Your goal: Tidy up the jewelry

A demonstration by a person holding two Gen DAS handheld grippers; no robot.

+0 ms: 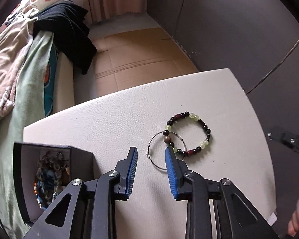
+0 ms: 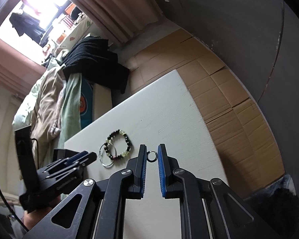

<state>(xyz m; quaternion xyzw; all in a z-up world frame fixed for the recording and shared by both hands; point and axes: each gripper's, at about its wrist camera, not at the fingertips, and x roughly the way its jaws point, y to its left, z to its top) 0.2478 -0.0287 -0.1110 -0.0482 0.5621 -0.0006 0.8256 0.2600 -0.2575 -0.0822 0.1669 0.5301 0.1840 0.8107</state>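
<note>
My left gripper [image 1: 151,157] hangs over the thin wire hoop [image 1: 165,149], jaws narrowed but clear of it, lined up, I judge, for a pick. The beaded bracelet [image 1: 189,133] overlaps the hoop's far right side on the white table [image 1: 109,119]. My right gripper [image 2: 151,153] pinches a small ring [image 2: 151,156], probably bound for the black box [image 1: 49,179] at near left, which already holds a heap of beads.

Daylight is blowing out the window [image 2: 39,6] at far left, the table [image 1: 113,119] is lying softly lit with faint shadows, and both fisheye views are bending and darkening at the edges.
</note>
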